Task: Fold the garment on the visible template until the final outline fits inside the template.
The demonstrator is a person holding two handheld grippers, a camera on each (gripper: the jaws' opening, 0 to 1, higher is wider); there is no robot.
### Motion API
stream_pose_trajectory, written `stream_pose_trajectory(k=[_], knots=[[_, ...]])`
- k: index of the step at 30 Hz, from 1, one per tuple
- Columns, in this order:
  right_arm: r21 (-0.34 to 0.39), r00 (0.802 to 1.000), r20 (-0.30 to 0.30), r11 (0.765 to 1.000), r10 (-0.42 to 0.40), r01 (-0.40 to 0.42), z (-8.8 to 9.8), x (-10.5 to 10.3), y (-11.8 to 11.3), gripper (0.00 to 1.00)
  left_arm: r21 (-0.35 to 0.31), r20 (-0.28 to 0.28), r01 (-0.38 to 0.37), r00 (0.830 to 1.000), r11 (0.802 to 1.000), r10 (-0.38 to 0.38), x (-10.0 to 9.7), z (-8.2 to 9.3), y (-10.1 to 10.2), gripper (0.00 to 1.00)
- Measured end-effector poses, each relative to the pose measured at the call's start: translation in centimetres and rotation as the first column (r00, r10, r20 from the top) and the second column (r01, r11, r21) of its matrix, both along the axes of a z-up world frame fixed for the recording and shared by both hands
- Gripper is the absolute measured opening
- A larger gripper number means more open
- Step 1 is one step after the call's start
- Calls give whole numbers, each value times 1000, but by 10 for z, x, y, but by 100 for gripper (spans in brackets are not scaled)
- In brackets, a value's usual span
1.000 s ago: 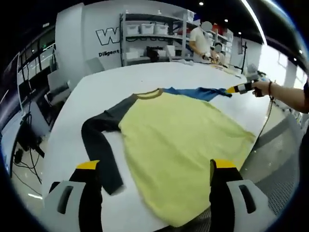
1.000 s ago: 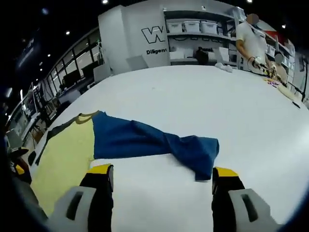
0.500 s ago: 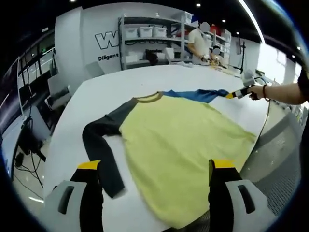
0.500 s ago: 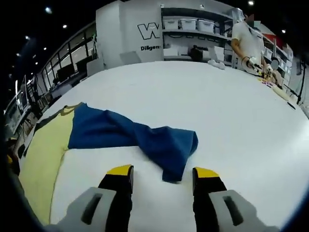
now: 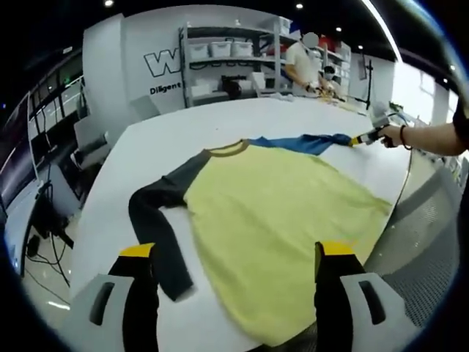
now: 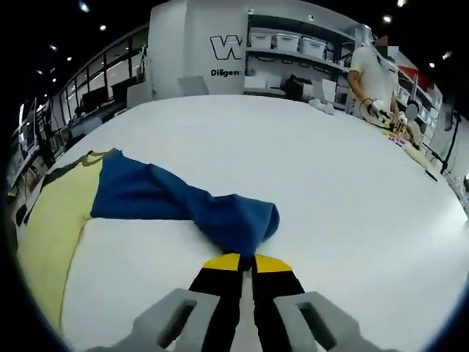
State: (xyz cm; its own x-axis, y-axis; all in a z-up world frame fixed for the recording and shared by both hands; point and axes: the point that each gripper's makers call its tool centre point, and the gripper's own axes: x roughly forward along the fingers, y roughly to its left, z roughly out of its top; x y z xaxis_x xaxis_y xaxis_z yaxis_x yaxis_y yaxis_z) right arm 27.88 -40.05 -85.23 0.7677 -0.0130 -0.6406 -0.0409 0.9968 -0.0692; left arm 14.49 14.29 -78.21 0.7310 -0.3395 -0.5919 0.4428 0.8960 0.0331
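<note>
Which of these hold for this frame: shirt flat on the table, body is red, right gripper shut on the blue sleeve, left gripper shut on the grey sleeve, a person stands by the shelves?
1. The shirt lies spread on the table. True.
2. The shirt's body is red. False: it is yellow.
3. The right gripper is shut on the blue sleeve. True: its jaws meet at the cuff.
4. The left gripper is shut on the grey sleeve. False: its jaws stand wide apart, holding nothing.
5. A person stands near the shelves. True.
</note>
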Motion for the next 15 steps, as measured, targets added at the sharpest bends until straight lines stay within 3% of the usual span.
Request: stream_pose_trajectory(k=[5,15], knots=[[101,996,51,993,-70,65,13,0,-4,0,-3,0,12,1000,1000,-12,-1,0,-2,83],[72,993,86,995,-77,71,36,10,-12,0,-4,2,22,1000,1000,-22,-1,0,-3,82]])
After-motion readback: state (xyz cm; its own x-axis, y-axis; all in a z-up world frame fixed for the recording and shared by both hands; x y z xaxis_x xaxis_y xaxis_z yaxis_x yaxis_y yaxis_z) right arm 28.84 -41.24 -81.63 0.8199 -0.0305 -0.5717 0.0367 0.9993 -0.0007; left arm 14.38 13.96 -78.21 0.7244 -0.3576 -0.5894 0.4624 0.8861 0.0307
